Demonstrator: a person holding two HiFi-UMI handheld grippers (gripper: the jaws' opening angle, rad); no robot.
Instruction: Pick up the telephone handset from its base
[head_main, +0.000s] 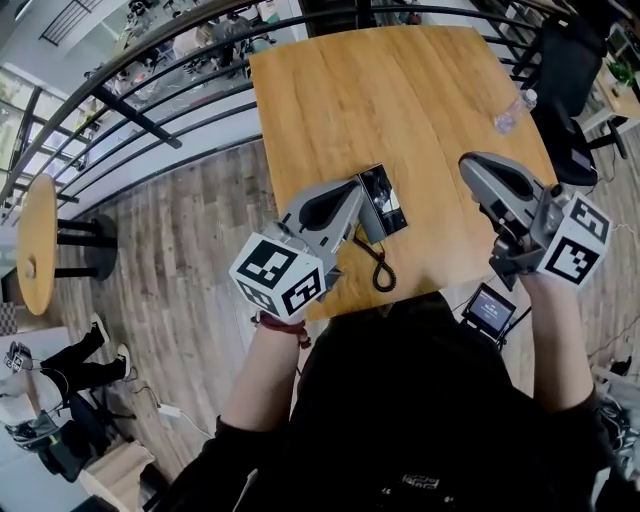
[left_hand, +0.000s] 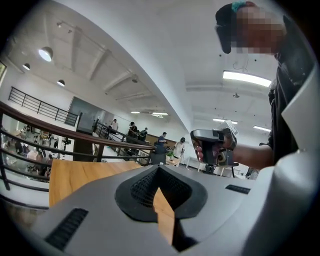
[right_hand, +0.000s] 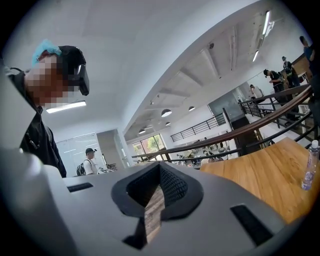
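Head view, near edge of wood table (head_main: 400, 100): phone (head_main: 384, 200) w/ coiled cord (head_main: 382, 270), L gripper (head_main: 355, 186) tip by its left side, jaws pressed together, empty; R gripper (head_main: 468, 162) apart to the right, jaws likewise together, empty; plastic bottle (head_main: 515, 110) lying far right.

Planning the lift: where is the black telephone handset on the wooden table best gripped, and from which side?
Probably its straight middle, pinched across the narrow width, from above: the black telephone handset lies lengthwise along the left of its black base, black coiled cord trailing from the near end.
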